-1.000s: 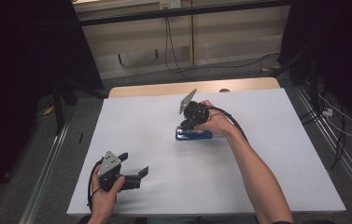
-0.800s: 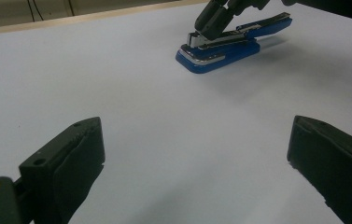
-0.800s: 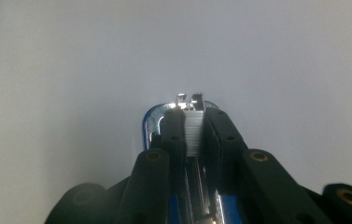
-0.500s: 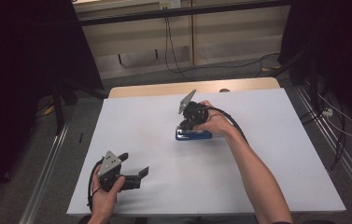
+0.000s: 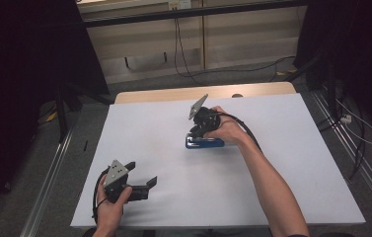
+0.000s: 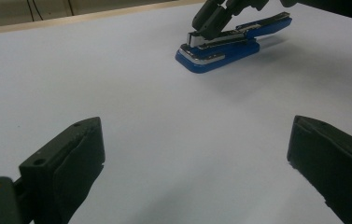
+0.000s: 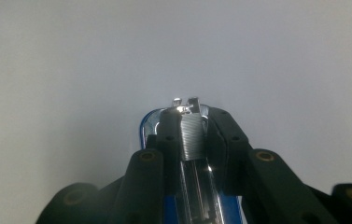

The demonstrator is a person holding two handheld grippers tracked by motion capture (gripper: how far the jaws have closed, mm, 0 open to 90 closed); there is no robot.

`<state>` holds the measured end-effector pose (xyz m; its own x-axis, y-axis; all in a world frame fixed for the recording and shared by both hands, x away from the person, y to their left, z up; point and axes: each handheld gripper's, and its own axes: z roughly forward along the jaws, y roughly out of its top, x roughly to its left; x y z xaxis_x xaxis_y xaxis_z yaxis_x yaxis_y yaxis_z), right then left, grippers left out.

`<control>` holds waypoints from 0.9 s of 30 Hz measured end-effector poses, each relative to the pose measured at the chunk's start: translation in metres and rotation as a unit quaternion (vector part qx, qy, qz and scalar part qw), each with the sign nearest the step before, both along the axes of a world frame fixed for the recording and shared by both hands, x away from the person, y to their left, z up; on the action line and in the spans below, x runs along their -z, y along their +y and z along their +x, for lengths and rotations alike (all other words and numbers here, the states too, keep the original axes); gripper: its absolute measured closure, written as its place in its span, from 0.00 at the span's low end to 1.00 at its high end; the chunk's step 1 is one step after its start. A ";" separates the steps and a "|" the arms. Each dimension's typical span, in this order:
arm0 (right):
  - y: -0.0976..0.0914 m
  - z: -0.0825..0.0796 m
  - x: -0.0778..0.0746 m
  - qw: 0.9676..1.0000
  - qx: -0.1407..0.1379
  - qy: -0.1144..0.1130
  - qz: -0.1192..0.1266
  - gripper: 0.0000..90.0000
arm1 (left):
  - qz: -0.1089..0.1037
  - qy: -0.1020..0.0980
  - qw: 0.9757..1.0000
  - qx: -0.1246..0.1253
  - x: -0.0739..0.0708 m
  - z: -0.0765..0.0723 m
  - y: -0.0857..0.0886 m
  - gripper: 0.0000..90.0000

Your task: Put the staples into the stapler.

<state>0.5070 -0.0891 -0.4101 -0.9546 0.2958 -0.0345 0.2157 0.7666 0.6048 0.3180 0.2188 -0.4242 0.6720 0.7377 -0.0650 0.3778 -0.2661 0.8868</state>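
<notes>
White counter: right hand-held gripper jaws have just been easing open around the blue stapler near centre, suggesting release; left hand-held gripper at 7 o'clock gapes empty.

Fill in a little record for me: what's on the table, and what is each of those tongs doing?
Surface: white table top
Object: blue plastic stapler with metal strip, lying flat mid-table
Right tongs: jaws either side of the stapler's metal top at its front end; they have just been opening slightly
Left tongs: jaws wide apart, nothing between them, near the table's front edge
Right hand: holds the tongs over the stapler
</notes>
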 end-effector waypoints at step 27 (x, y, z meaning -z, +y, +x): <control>-0.003 0.001 -0.002 1.000 0.023 -0.004 0.007 0.71 | 0.000 0.000 1.000 0.000 0.000 0.000 0.000 0.05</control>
<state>0.5077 -0.0924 -0.4083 -0.9400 0.3391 -0.0370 0.2456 0.7481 0.6165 0.3179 0.2188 -0.4241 0.6718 0.7379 -0.0646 0.3778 -0.2663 0.8868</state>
